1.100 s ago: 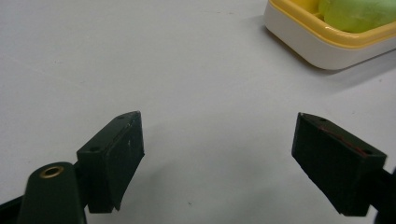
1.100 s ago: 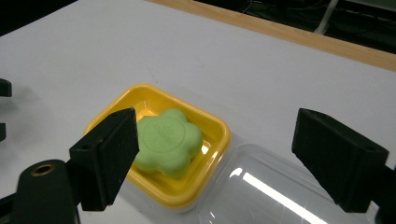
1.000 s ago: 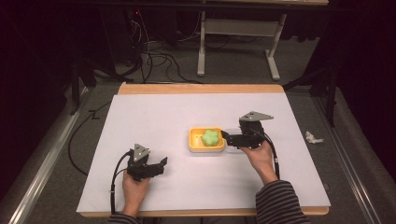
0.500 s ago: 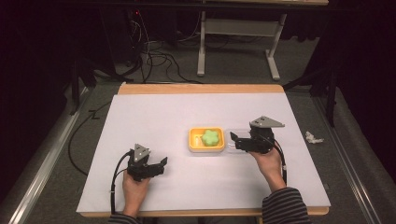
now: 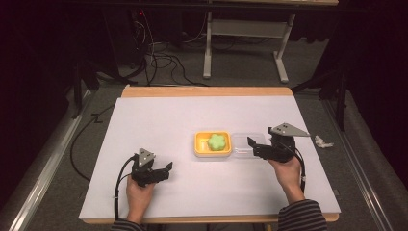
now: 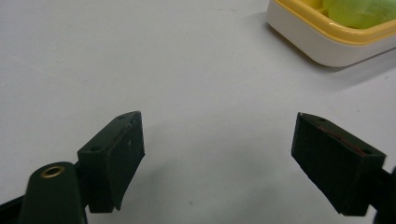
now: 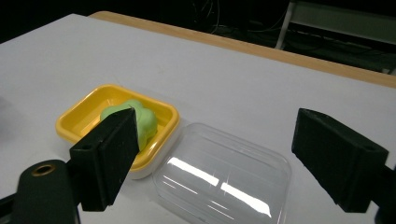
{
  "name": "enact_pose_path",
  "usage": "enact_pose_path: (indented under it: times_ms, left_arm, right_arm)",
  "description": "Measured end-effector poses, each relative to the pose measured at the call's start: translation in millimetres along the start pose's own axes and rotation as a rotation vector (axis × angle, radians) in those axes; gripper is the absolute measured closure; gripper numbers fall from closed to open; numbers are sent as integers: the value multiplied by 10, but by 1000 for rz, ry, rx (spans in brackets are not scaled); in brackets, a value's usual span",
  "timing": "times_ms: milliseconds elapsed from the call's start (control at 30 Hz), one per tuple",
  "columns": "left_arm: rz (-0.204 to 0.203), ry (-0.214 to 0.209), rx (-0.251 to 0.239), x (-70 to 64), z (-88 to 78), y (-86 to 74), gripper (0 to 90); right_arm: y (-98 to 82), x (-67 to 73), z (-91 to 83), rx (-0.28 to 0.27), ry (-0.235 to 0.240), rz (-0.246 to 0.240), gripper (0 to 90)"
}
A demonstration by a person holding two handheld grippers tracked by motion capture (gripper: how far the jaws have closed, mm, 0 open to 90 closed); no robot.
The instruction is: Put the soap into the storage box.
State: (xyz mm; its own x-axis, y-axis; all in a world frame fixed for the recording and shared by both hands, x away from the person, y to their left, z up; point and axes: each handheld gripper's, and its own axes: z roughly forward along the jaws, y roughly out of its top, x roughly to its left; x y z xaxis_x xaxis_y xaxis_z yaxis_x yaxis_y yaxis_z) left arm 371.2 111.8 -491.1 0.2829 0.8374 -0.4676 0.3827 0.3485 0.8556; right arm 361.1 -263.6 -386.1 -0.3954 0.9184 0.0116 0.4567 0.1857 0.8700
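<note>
Dark room with cables and a metal frame on the grey floor surrounds a counter (image 5: 159, 120) covered with a white sheet, its far edge showing bare wood. Near the middle of the counter, a little toward the right edge, stands a yellow tray (image 5: 212, 144) with a green flower-shaped piece (image 5: 217, 141) lying inside it. Just beside the tray on its right, touching it or almost touching it, lies a clear plastic lid (image 5: 244, 145), flat on the sheet and not on the tray. The right hand-held gripper (image 5: 253, 146) is at the right side of this lid, with its jaws wide apart and pointing toward the lid and the tray; it holds nothing. In the right gripper view the lid (image 7: 224, 177) lies directly between and below the two jaws, and the tray (image 7: 74, 122) sits beyond it to the left, so this hand is clearly the nearer one. The lid is rounded and rectangular, and I judge that its long axis runs roughly from the near edge to the far edge of the counter. The left hand-held gripper (image 5: 165, 169) rests well apart, toward the near left corner, also open and empty, with the tray ahead to its right. A small white scrap (image 5: 323, 142) lies on the floor past the right edge.
</note>
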Motion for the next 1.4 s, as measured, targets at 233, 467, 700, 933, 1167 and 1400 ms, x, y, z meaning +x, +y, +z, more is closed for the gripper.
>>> enact_pose_path:
  times_ms: [233,467,700,933,1167,1400]
  left_arm:
    - [3,-4,-2,2,-7,1,178]
    - [4,-5,-2,1,-8,0,178]
    - [9,-4,-1,3,-10,0,178]
    - [11,-3,0,2,-10,-2,178]
    - [12,-3,-1,2,-10,-2,178]
    - [14,-3,-2,1,-11,-4,178]
  right_arm:
    - [-31,-33,-102,-22,-2,5,151]
    - [-85,-55,-204,-54,-15,11,152]
    - [-151,-81,-284,-65,-19,13,154]
    - [-231,-102,-340,-70,-23,23,156]
    - [-341,-119,-359,-62,-27,36,160]
    - [-445,-120,-372,-55,-31,53,166]
